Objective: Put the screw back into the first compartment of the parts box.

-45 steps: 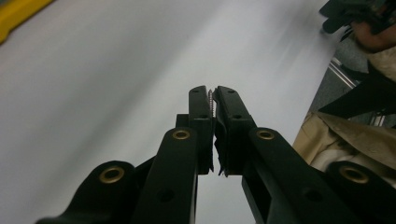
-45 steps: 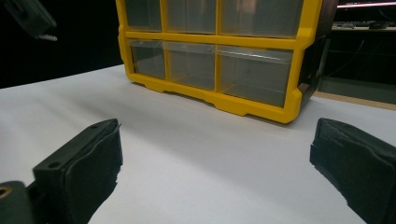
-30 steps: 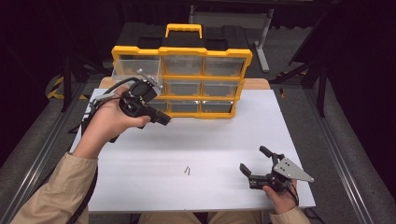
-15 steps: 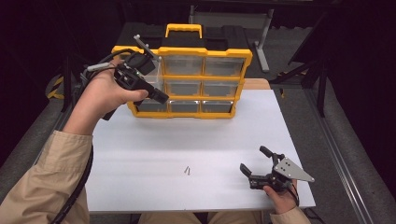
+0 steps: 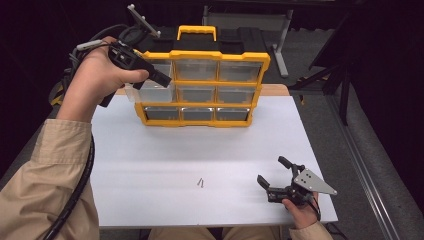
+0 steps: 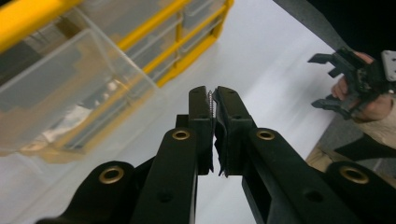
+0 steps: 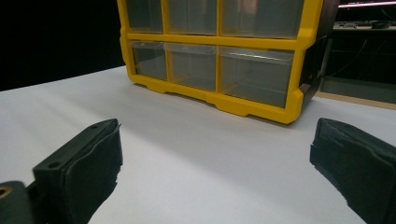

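Screw [image 6: 211,101], mostly hidden, sits pinched between closed left gripper [image 6: 212,100] jaws above a pulled-out drawer [image 5: 150,91]; right gripper [image 5: 280,176] jaws gape empty.

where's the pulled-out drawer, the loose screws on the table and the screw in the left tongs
pulled-out drawer [image 5: 150,92], high view, clear front wall
loose screws [image 5: 200,183], high view, their middle
held screw [image 6: 211,100], left gripper view, threaded shank

Thin threaded screw [image 6: 210,103] pinched upright between closed jaws beside pulled-out clear drawer [image 5: 150,92] of yellow organizer [image 5: 260,75].
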### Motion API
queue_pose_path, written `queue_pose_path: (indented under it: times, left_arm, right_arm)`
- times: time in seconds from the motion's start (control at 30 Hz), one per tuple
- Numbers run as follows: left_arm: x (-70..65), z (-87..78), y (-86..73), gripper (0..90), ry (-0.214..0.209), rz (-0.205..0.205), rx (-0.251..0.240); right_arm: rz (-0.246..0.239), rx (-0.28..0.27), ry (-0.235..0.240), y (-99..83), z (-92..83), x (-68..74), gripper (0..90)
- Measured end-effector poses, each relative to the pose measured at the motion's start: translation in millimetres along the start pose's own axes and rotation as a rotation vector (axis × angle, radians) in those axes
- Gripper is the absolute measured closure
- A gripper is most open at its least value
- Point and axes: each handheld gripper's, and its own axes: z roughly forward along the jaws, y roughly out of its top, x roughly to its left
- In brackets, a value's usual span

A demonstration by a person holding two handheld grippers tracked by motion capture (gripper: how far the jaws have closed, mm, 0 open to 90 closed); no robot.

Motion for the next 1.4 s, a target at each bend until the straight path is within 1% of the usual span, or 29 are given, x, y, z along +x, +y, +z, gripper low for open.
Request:
queue_pose_path:
  times: [0.03, 0.07, 0.13, 0.17, 0.3, 0.37, 0.43, 0.57, 0.63, 0.67, 0.77, 0.9, 1.03, 1.1, 1.13, 1.2, 1.27, 1.37, 1.4]
  left_arm:
    - [2.4, -1.0, 1.1, 85.9, 0.012, -0.01, 0.0]
    - [5.0, -2.2, 2.1, 85.9, 0.025, -0.01, 0.0]
    - [8.0, -2.9, 2.9, 85.9, 0.03, -0.021, -0.007]
    - [10.2, -3.4, 3.3, 85.8, 0.039, -0.018, -0.003]
    - [18.9, -3.3, 3.6, 85.8, 0.054, -0.031, -0.016]
    - [23.6, -2.9, 3.7, 85.8, 0.075, -0.035, -0.011]
    - [27.6, -2.7, 3.3, 85.8, 0.078, -0.045, -0.013]
    - [38.4, 0.7, 0.7, 85.8, 0.102, -0.06, -0.011]
    - [42.9, 1.9, -0.9, 85.8, 0.107, -0.066, -0.008]
    - [45.6, 2.7, -2.1, 85.8, 0.109, -0.073, -0.015]
    - [49.9, 5.4, -4.0, 85.8, 0.119, -0.074, -0.01]
    - [52.6, 9.3, -4.4, 85.7, 0.124, -0.071, -0.008]
    - [54.2, 11.4, -3.9, 85.6, 0.122, -0.07, -0.018]
    - [55.3, 13.6, -4.2, 84.8, 0.128, -0.077, -0.035]
    - [56.4, 13.8, -4.5, 84.8, 0.13, -0.078, -0.053]
    - [57.0, 13.8, -5.1, 83.0, 0.128, -0.085, -0.05]
    - [56.6, 11.6, -5.6, 80.1, 0.117, -0.088, -0.065]
    - [54.3, 8.4, -5.9, 77.7, 0.111, -0.092, -0.07]
    - [52.6, 7.0, -6.0, 77.3, 0.1, -0.087, -0.073]
  right_arm:
    - [0.003, 0.0, 0.0, 0.0, 0.1, 0.0, 2.7]
    - [0.003, 0.0, 0.001, 0.0, 0.0, -0.1, 2.6]
    - [0.003, 0.0, 0.0, 0.2, -0.2, 0.1, 2.6]
    - [0.001, -0.001, 0.0, 0.2, -0.3, 0.1, 2.7]
    - [0.004, -0.003, 0.001, 0.2, -0.3, -0.1, 2.6]
    - [0.005, -0.002, 0.001, 0.2, -0.4, -0.1, 2.7]
    - [0.004, -0.002, -0.001, 0.4, -0.7, 0.0, 2.7]
    - [0.005, -0.005, 0.002, 0.2, -0.4, -0.3, 2.7]
    - [0.004, -0.003, 0.001, 0.3, -0.7, -0.5, 2.7]
    - [0.004, -0.004, 0.0, 0.3, -0.7, -0.4, 2.7]
    - [0.005, -0.005, 0.0, 0.3, -0.7, -0.6, 2.6]
    - [0.003, -0.006, -0.001, 0.5, -0.7, 0.1, 2.7]
    - [0.002, -0.003, 0.001, 0.2, -0.2, 0.2, 2.7]
    - [0.003, -0.003, 0.001, 0.3, -0.5, 0.0, 2.7]
    - [0.003, -0.003, 0.001, 0.3, -0.5, 0.0, 2.7]
    - [0.001, -0.005, 0.0, 0.2, -0.8, -0.4, 2.7]
    - [0.003, -0.005, 0.0, 0.2, -0.9, -0.5, 2.7]
    - [0.002, -0.005, -0.001, 0.3, -0.9, -0.5, 2.7]
    - [0.001, -0.005, 0.001, 0.3, -0.9, -0.5, 2.7]
